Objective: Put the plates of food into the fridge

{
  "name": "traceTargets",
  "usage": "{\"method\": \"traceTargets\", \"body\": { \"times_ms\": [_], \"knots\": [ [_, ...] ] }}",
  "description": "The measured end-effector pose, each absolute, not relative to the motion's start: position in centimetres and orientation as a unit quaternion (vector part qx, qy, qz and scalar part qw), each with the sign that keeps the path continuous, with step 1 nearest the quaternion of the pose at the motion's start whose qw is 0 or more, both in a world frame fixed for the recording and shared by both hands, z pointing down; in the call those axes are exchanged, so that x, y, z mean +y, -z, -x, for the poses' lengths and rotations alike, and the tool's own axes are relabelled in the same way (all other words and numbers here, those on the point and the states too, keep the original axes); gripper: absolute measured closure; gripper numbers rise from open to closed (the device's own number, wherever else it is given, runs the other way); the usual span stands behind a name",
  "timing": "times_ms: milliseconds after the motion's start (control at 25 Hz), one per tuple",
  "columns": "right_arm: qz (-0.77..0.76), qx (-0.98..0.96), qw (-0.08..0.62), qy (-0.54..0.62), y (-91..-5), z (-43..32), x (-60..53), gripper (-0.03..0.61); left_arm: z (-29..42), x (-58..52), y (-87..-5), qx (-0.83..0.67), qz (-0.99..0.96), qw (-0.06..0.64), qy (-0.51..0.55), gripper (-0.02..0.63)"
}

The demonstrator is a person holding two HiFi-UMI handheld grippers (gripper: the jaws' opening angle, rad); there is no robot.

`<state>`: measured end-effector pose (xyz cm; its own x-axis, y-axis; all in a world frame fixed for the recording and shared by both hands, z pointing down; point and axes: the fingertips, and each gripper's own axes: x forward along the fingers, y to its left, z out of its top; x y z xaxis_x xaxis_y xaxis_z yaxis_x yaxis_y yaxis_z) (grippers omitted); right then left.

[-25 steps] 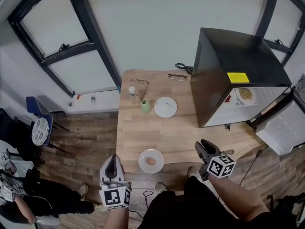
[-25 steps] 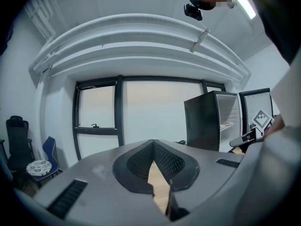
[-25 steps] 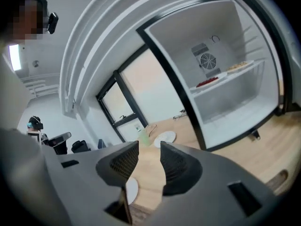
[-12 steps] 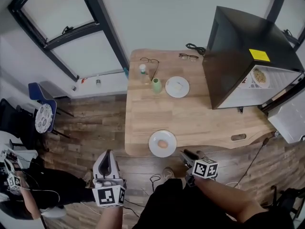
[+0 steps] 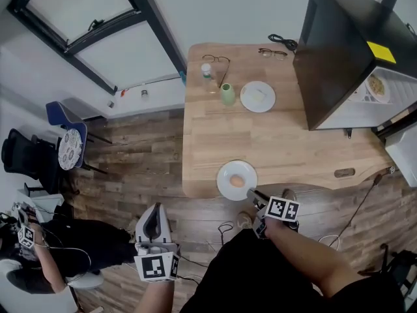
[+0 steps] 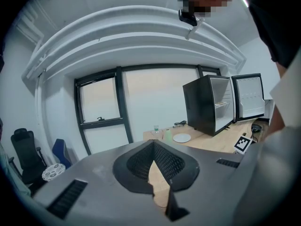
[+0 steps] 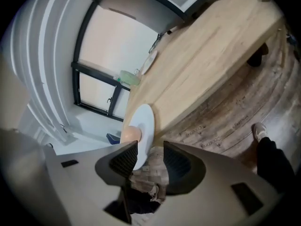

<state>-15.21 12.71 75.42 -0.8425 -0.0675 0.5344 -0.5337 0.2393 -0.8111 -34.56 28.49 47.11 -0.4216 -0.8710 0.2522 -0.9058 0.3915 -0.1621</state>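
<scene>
A white plate point(image 5: 237, 180) with a tan round bun point(image 5: 237, 182) sits at the table's near edge. My right gripper point(image 5: 253, 193) reaches its rim from below the edge. In the right gripper view the plate's rim point(image 7: 142, 126) stands between the jaws, next to the left pad and apart from the right one, and the jaws are opening. A second plate point(image 5: 258, 96) with pale food lies farther back. The black fridge point(image 5: 355, 51) stands open at the right with a plate of noodles point(image 5: 376, 83) inside. My left gripper point(image 5: 154, 214) hangs over the floor, shut and empty.
A green cup point(image 5: 227, 94), a small bottle point(image 5: 207, 70) and two pairs of glasses point(image 5: 215, 59) lie at the far end of the wooden table point(image 5: 287, 142). A cable point(image 5: 281, 41) trails behind the fridge. A blue chair point(image 5: 68, 145) stands at the left.
My right gripper has moved left and forward from near the table's right corner to the rim of the bun plate. The left gripper has stayed low over the floor.
</scene>
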Motion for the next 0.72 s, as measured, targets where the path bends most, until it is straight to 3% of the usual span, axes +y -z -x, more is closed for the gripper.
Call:
{"method": "traceTargets", "body": {
  "times_ms": [320, 400, 480, 720],
  "knots": [
    [-0.202, -0.72, 0.206, -0.631, -77.4, 16.8, 13.5, 0.415, 35.1, 29.3, -47.6, -0.835, -0.527, 0.073, -0.142, 0.611],
    [-0.196, -0.719, 0.193, -0.638, -77.0, 17.0, 13.2, 0.434, 34.9, 29.0, -48.0, -0.834, -0.53, 0.071, -0.134, 0.611],
    [-0.189, -0.713, 0.176, -0.652, -76.5, 16.9, 12.9, 0.524, 34.6, 28.5, -48.2, -0.832, -0.537, 0.072, -0.119, 0.611],
    [-0.182, -0.712, 0.154, -0.66, -73.9, 15.3, 11.3, 0.545, 34.0, 26.2, -47.5, -0.824, -0.554, 0.066, -0.102, 0.611]
  ]
}}
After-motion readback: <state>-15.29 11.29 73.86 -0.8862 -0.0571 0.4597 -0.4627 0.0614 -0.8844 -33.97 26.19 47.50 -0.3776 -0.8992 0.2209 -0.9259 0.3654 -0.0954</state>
